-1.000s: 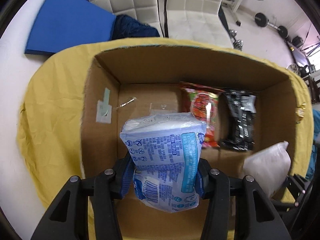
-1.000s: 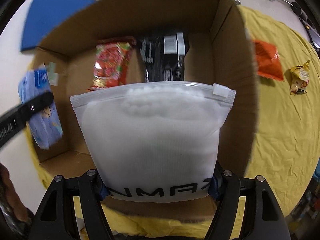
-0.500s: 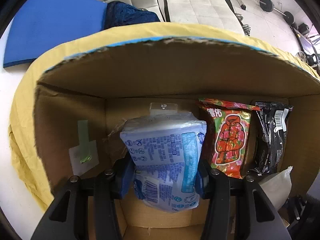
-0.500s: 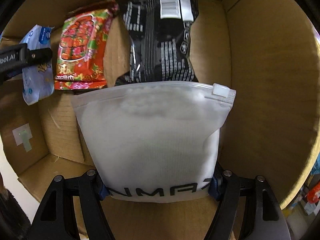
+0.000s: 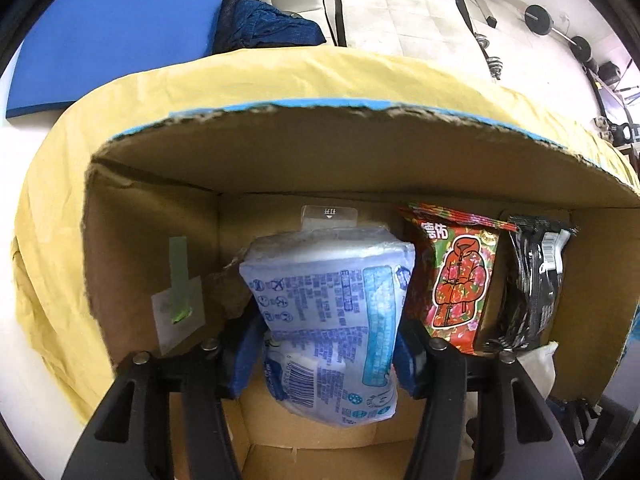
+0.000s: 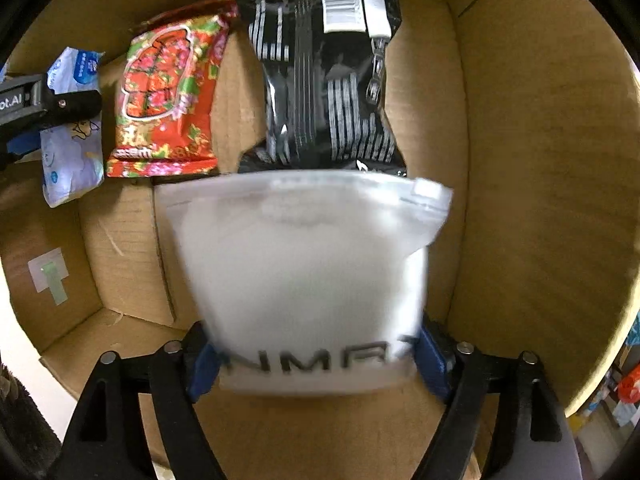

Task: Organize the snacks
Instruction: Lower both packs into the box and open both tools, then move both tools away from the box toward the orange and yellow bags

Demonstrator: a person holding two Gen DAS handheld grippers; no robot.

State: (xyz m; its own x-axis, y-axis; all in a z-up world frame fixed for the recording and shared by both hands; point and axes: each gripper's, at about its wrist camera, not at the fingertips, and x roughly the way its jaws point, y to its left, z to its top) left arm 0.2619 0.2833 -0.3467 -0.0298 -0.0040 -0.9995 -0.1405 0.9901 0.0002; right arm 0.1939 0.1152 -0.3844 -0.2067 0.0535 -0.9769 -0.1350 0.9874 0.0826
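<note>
My left gripper [image 5: 324,354] is shut on a pale blue printed packet [image 5: 328,312], held inside the open cardboard box [image 5: 320,160] near its left end. To the packet's right, a red floral snack bag [image 5: 456,276] and a black striped bag [image 5: 532,280] lie on the box floor. My right gripper [image 6: 316,364] is shut on a white zip pouch [image 6: 304,272], low in the box in front of the black striped bag [image 6: 328,76]. The red floral bag [image 6: 168,96] and the blue packet [image 6: 72,128] with the left gripper show at left.
The box stands on a yellow cloth [image 5: 260,76]. A blue mat [image 5: 108,32] and dark blue fabric [image 5: 260,28] lie beyond it, with white padded chairs [image 5: 400,4] behind. The box's right wall [image 6: 540,200] is close to the white pouch. Bare box floor [image 6: 124,248] lies at the left front.
Both grippers have gone down into the box with their packets. The blue packet now sits close beside the red bag, and the white pouch has dropped in front of the black bag.
</note>
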